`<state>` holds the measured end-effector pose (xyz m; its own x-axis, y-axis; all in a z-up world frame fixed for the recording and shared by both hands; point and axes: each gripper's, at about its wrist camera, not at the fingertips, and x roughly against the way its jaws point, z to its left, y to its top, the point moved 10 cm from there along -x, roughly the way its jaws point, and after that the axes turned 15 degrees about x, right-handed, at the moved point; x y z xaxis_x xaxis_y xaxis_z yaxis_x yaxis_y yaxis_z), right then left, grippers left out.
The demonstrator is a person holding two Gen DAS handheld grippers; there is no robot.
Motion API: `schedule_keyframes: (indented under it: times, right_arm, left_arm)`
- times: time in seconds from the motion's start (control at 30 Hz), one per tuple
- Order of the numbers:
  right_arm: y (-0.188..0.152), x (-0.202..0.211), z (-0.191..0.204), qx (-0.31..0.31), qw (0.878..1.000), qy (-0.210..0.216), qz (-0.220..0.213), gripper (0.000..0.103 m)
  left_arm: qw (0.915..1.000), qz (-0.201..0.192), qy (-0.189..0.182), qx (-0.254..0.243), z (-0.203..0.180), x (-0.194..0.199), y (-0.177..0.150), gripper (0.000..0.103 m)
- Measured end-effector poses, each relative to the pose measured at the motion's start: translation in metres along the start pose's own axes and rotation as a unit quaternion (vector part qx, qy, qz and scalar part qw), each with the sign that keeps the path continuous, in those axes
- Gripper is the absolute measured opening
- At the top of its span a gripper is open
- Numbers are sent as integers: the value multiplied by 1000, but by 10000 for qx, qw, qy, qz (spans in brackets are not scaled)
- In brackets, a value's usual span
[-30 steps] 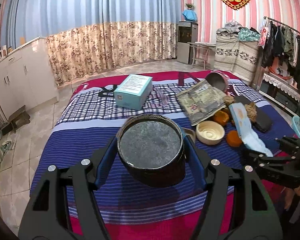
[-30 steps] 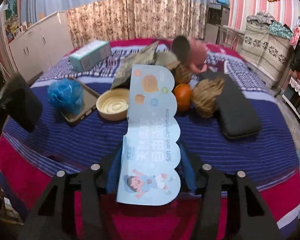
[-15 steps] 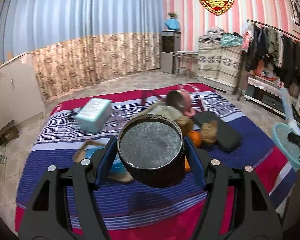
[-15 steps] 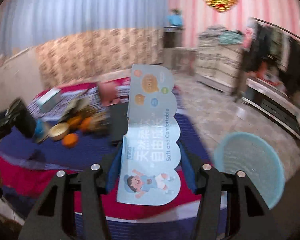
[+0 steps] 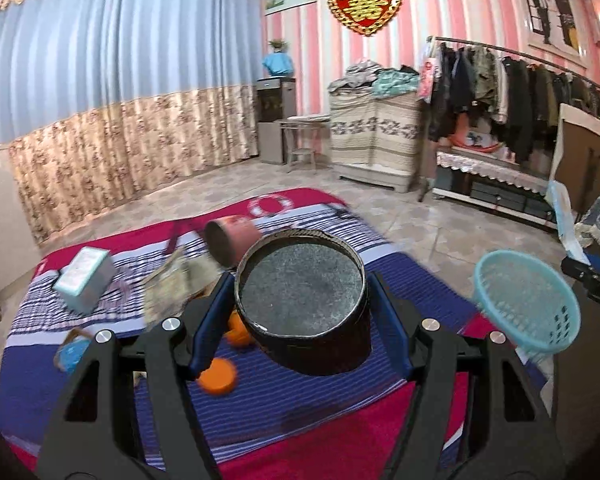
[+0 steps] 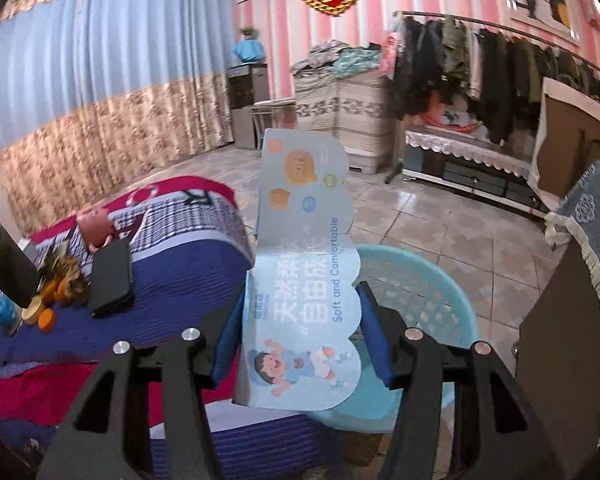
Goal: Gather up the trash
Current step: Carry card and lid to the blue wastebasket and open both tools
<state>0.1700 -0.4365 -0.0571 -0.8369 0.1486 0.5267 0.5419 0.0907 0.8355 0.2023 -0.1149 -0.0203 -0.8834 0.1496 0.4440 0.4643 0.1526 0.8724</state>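
My left gripper [image 5: 300, 316] is shut on a round black box [image 5: 302, 304] with a grey speckled inside, held above the striped bedspread [image 5: 284, 392]. My right gripper [image 6: 300, 336] is shut on a light blue cloud-edged package [image 6: 304, 280] printed "Soft and Comfortable", held just over a turquoise plastic basket [image 6: 420, 292] standing on the floor beside the bed. The basket also shows in the left wrist view [image 5: 528, 304], with the right gripper [image 5: 592, 284] just beyond it.
On the bed lie a teal box [image 5: 84, 278], a pink cup [image 5: 230, 238], a crumpled paper bag [image 5: 176, 280], orange lids [image 5: 218, 376], and a black case [image 6: 110, 276]. A cloth-covered cabinet [image 6: 588, 264] stands at right. A clothes rack [image 5: 512, 80] lines the far wall.
Both grippers have swung right, away from the clutter on the bed. The basket has come closer, and the package now hangs just over it. Both grips are unchanged.
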Motion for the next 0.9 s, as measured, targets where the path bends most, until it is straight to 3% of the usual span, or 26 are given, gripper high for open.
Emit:
schedule_keyframes:
  times: [0.2,0.43,0.77,0.9]
  right_arm:
    - [-1,-17,-44,-358,9993,-64,48,54]
    - [-35,-56,-78,-799,9958,-81,439,54]
    - [-59,-83,-110,-1046,9909,-410,736,54]
    - [-59,-75,-117,-777,9914,-676,807,54]
  left_arm:
    - [9993,117,-325,-134,-52,-20,3,66]
    - [9958,266,-668,-563,-120,-46,-20,66]
    - [9848,662,-1331,-900,-227,-95,-56,66]
    - [9786,878,-1580,-981,-261,-113,-70,66]
